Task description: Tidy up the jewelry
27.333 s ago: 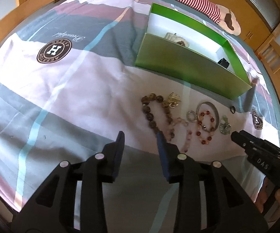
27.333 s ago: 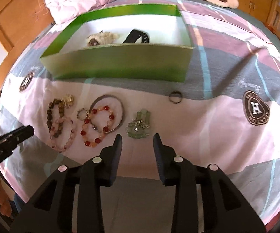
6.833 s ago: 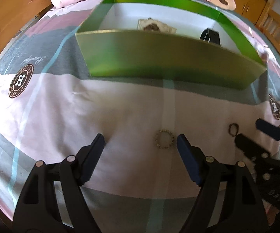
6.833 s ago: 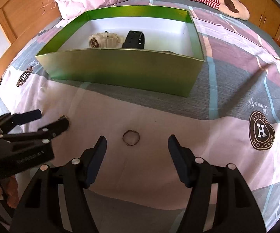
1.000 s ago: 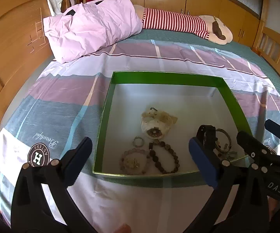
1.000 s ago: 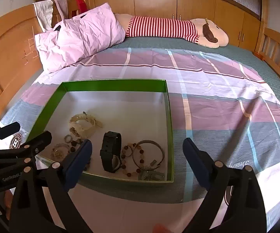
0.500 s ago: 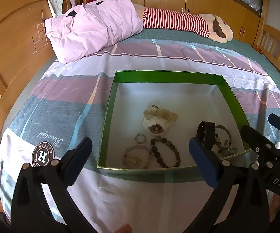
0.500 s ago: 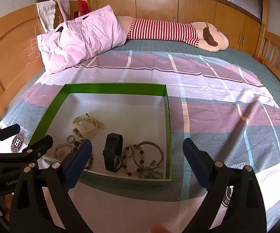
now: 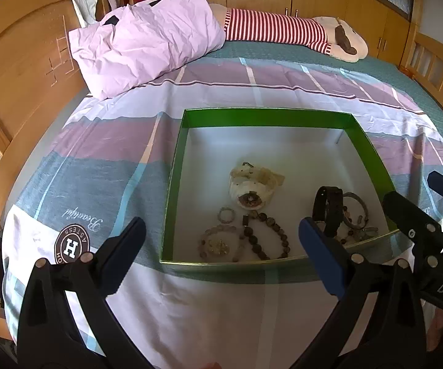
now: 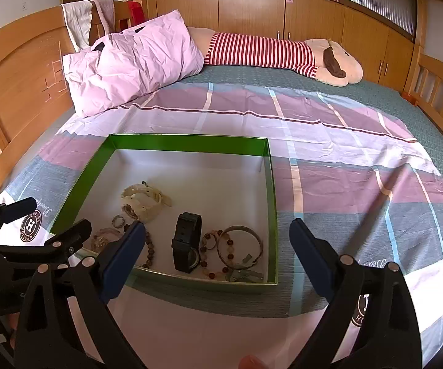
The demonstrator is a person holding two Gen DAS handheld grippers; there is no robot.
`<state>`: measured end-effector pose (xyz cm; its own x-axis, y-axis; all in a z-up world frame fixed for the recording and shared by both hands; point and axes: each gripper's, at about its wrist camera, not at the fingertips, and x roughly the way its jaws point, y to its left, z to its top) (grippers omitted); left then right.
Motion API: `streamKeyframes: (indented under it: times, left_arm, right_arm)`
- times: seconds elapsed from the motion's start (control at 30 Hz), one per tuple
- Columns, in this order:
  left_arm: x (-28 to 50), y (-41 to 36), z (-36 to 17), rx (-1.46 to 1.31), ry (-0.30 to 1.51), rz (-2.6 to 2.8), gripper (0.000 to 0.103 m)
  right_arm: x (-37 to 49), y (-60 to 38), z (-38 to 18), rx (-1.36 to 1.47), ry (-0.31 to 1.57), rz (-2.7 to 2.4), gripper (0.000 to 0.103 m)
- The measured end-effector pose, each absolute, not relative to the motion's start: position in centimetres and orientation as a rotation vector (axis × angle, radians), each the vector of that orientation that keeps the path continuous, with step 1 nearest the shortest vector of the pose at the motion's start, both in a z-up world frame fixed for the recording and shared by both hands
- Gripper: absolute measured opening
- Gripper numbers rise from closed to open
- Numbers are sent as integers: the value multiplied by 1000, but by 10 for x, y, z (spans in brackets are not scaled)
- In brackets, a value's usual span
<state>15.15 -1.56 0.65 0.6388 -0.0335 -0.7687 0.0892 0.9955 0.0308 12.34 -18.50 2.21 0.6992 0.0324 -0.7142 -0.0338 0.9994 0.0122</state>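
1. Left hand-held gripper (image 9: 221,240) hangs above the near edge of the bed, jaws spread wide, nothing between them
2. Right hand-held gripper (image 10: 217,240) sits just beside it, jaws equally wide and empty; its black tips (image 9: 405,212) poke into the left camera's right edge
3. Straight ahead of both, the green box (image 9: 264,115) lies open on the striped bedsheet (image 9: 104,141), white floor showing
4. Inside, ahead of the left hand-held gripper: a cream watch (image 9: 252,184) near the middle, a small beaded ring (image 9: 226,214) nearer, then a pale bead bracelet (image 9: 217,244) and a dark bead bracelet (image 9: 264,236) against the near wall
5. Ahead of the right hand-held gripper: a black watch (image 10: 187,243), a red-bead bracelet (image 10: 218,255) touching a metal bangle (image 10: 240,244), and a greenish charm (image 10: 244,273) in the near right corner
6. Beyond the box, well apart from both: a pink pillow (image 10: 132,61) and a striped plush toy (image 10: 270,50) by the wooden headboard (image 9: 21,70)
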Motion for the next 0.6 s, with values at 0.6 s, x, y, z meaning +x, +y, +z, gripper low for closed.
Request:
streamKeyframes:
  times: [0.6]
  left_arm:
    - [154,-17,6,49,886,-105,101]
  right_arm:
    - [124,-192,19,15,806,14,95]
